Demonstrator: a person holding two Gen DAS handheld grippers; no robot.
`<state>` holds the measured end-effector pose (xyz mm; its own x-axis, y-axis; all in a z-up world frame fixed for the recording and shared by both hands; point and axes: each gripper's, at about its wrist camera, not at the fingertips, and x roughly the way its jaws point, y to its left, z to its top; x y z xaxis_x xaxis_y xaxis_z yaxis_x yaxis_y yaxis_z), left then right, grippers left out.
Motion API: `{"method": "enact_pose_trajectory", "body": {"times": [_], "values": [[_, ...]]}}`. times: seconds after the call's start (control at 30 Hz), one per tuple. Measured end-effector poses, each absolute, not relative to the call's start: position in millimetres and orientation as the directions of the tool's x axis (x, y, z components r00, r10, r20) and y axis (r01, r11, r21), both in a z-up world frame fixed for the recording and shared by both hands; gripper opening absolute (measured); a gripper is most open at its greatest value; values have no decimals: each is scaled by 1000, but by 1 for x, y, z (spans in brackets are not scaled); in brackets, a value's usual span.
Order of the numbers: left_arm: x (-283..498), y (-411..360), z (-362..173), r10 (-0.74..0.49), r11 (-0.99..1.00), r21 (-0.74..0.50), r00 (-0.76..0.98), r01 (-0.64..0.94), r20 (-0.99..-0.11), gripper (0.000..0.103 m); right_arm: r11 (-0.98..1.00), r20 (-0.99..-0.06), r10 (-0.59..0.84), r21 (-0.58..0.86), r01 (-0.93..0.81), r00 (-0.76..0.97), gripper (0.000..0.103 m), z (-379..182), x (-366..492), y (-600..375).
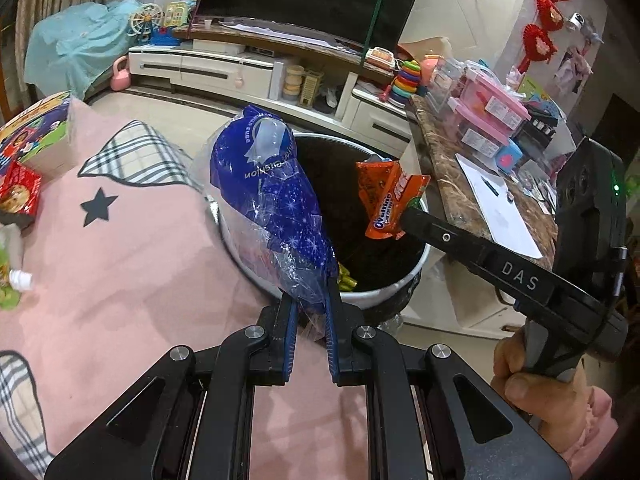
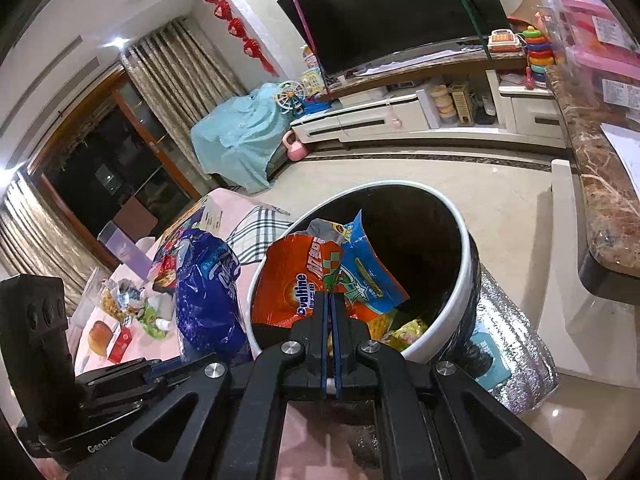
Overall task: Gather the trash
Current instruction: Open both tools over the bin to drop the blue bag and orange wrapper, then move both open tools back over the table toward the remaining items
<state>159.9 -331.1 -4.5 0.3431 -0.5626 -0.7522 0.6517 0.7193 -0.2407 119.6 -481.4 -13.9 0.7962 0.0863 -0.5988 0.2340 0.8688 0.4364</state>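
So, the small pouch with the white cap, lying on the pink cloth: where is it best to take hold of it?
Grip the green pouch across its flat body just behind the white cap, coming from above; it lies flat on the pink cloth, so only its upper face is free.

Right gripper [image 2: 331, 300]: clamped on an orange Ovaltine wrapper [image 2: 296, 280] with a blue wrapper [image 2: 366, 268], above the white-rimmed bin [image 2: 460, 280]. Blue plastic bag [image 2: 208, 292] left of the bin, beside the pink-covered worktop [image 2: 232, 208].
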Motion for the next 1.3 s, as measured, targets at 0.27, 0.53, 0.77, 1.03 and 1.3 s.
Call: {"method": "enact_pose_trajectory", "body": {"times": [0.27, 0.53, 0.77, 1.03, 1.3], "values": [[170, -347, -8, -567, 708, -258, 311, 657, -763, 11, 873, -611, 73, 421, 245, 788, 2, -14, 130, -491], [179, -357, -13, -548, 712, -240, 310, 660, -777, 12, 869, -627, 64, 418, 266, 776, 2, -20, 136, -497], [183, -356, -16, -544, 726, -249, 314, 642, -778, 34, 876, -646, 62, 401, 269, 760, 9, -20, 143, -494], [174, -322, -13, -535, 771, -249, 384, 586, -752, 57, 878, -622, 44, 398, 266, 782, 47, -12, 136, -488], [168, -265, -20, -495, 839, -270, 456, 473, -739, 66, 851, -596, 89, 462, 250, 798, 89, -12, 128, -474]]}}
